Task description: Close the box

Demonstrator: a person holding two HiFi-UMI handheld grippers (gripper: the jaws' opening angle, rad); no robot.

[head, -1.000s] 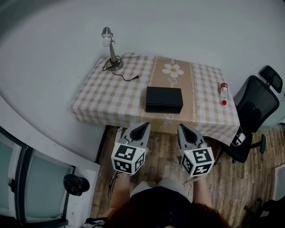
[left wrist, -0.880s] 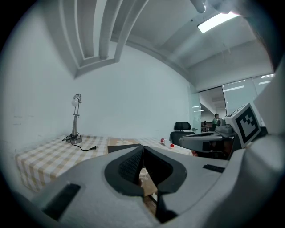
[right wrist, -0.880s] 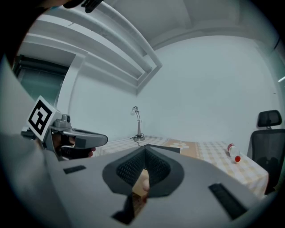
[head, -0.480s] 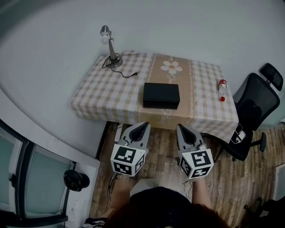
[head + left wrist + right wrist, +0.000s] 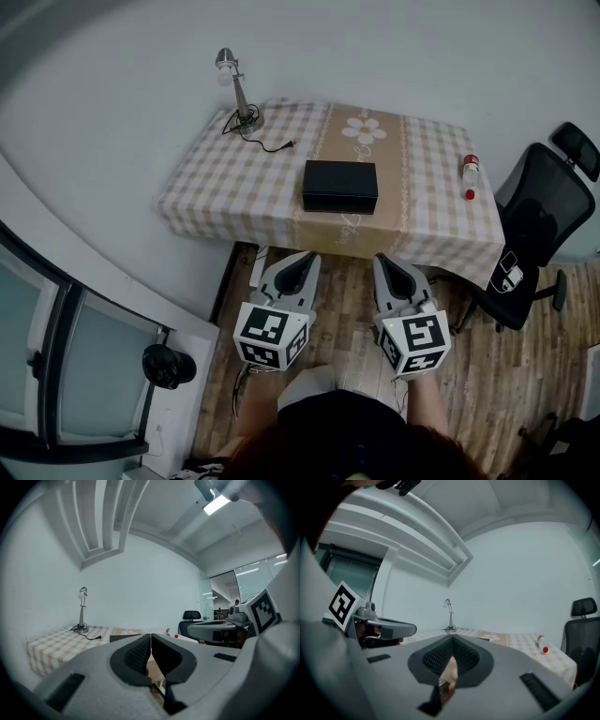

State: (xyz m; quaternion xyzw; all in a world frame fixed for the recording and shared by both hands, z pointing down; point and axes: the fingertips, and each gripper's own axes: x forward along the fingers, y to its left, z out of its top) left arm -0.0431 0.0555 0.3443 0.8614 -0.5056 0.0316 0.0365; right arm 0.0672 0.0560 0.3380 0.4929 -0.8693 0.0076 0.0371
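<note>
The tabletop (image 5: 234,187), under a checked cloth with a tan strip down its middle, fills the upper part of the head view. A black office chair (image 5: 539,225) stands just off its right end. The box (image 5: 339,186) sits on the tan strip, toward the near edge and about midway along the tabletop.

The left tongs (image 5: 302,263) and the right tongs (image 5: 388,266) hang side by side over the wooden floor (image 5: 347,309). They are short of the table edge and well apart from the box. Each gripper view shows its jaws pressed together with nothing held between them.

A desk lamp (image 5: 238,89) stands at the far left corner, its cord (image 5: 267,144) trailing loose across the cloth. A small bottle (image 5: 470,174) with a red cap lies near the right end.

The likely trouble is the cloth. A push on the box from the front could slide it across the fabric or ruck the fabric up instead of seating a lid. Pressing down on one side only could tip the box or leave the lid skewed. Lamp, cord and bottle are too far off to be caught.

The box is a flat, matt black rectangle with crisp edges. From above its top looks level and already down, with no raised flap or gap showing. Whether it is fully seated cannot be judged from this height.
</note>
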